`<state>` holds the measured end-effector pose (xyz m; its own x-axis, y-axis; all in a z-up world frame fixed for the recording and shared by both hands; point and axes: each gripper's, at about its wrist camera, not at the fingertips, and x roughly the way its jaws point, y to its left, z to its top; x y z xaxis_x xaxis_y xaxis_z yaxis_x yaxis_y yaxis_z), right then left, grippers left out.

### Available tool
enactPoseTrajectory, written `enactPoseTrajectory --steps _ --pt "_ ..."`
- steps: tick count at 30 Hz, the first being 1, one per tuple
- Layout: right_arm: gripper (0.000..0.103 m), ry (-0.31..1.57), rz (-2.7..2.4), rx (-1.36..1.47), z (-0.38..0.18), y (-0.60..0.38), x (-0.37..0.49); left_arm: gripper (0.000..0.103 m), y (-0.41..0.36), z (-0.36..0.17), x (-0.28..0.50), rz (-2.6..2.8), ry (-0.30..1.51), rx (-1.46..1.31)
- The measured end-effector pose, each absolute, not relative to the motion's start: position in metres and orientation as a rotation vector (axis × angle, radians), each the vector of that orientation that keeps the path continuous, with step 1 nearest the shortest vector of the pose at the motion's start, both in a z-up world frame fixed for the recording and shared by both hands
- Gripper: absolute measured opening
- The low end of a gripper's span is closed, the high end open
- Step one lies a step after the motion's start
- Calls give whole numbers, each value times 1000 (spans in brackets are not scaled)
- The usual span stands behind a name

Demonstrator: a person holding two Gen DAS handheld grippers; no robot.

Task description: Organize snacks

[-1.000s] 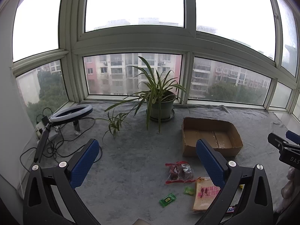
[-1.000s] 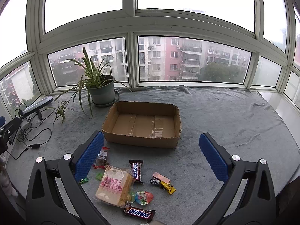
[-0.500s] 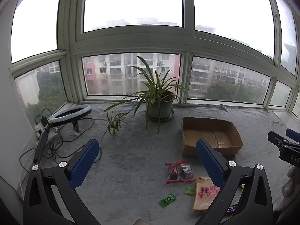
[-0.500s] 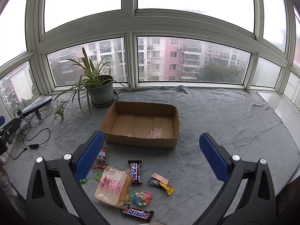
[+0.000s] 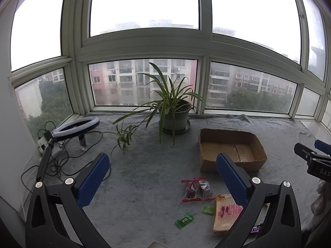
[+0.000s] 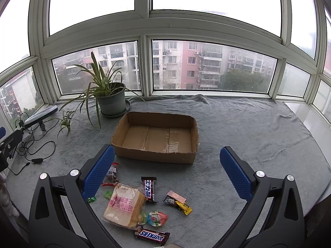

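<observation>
An empty cardboard box (image 6: 155, 138) stands on the grey blanket; it also shows in the left wrist view (image 5: 231, 150). Snacks lie loose in front of it: a bagged bread loaf (image 6: 124, 205), a purple chocolate bar (image 6: 149, 189), a Snickers bar (image 6: 152, 235), a round candy (image 6: 157, 219), small yellow and pink packets (image 6: 178, 201), a red-edged bag of dates (image 5: 196, 190) and a green sachet (image 5: 184, 220). My right gripper (image 6: 167, 171) is open and empty above the snacks. My left gripper (image 5: 163, 177) is open and empty, left of the box.
A potted spider plant (image 6: 111, 101) stands behind the box at the left, by the windows. A ring light (image 5: 76, 127) and tangled cables (image 5: 55, 161) lie at the far left. The blanket ends at a white sill (image 6: 306, 115) on the right.
Both grippers have drifted slightly; the snacks and box sit a little higher in the right wrist view. Nothing was picked up or moved.
</observation>
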<state>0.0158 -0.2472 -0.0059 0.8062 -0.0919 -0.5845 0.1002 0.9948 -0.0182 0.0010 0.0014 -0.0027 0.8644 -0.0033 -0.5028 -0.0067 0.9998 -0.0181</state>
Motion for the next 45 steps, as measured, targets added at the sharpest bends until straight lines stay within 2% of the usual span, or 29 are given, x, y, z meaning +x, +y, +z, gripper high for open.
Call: enactPoseTrajectory --steps 32,45 --pt "103 630 -96 18 -11 -248 18 102 -2 -12 5 -36 561 -30" --pt "103 655 -30 61 -33 -254 10 100 -2 -31 10 -114 620 -67"
